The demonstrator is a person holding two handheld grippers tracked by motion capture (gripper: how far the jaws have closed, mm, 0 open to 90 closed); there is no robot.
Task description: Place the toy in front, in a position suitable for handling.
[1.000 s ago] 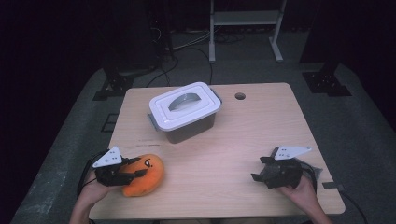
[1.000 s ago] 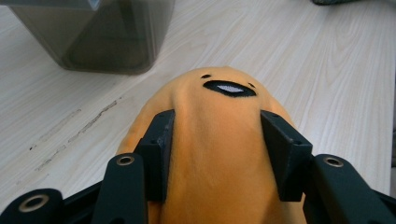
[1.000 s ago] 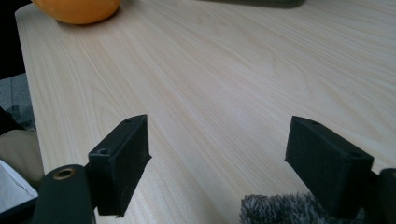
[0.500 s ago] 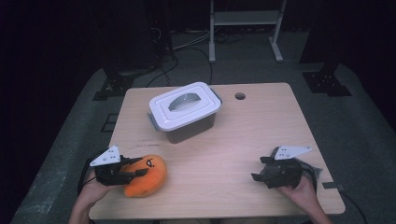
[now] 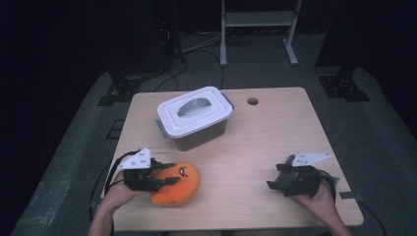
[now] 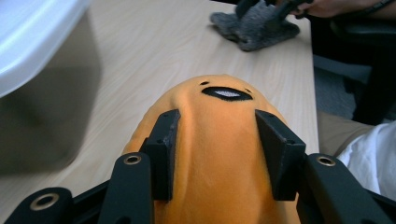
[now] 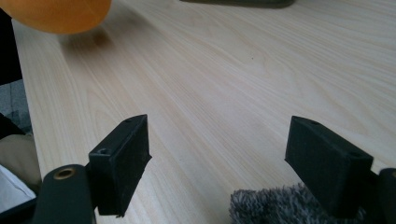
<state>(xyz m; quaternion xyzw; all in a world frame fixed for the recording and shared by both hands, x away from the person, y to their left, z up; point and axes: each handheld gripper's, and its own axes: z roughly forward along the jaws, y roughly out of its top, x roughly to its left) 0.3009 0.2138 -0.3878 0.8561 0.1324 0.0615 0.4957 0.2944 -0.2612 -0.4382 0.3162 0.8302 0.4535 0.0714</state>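
While resting near the lidded box (image 5: pixel 194 118), orange plush toy (image 5: pixel 177 184) pinched by left gripper (image 5: pixel 166 174): soft, light, squashy. Better gripped mid-body. Right gripper (image 5: pixel 274 181) spread wide, empty.

The soft toy (image 5: pixel 176 184) is bright orange, with a small black mouth showing white inside and two tiny black dots above it. The box (image 5: pixel 196 119) has a white lid over a dark grey, see-through body. The table (image 5: pixel 265 132) is pale wood with fine, darker grain lines. The cloth (image 6: pixel 254 31) is fuzzy grey. Both the left gripper (image 5: pixel 162 174) and the right gripper (image 5: pixel 273 178) are black, each topped by a pale grey plate, with brass-coloured rivets on their arms. The floor (image 5: pixel 74 162) is speckled grey.
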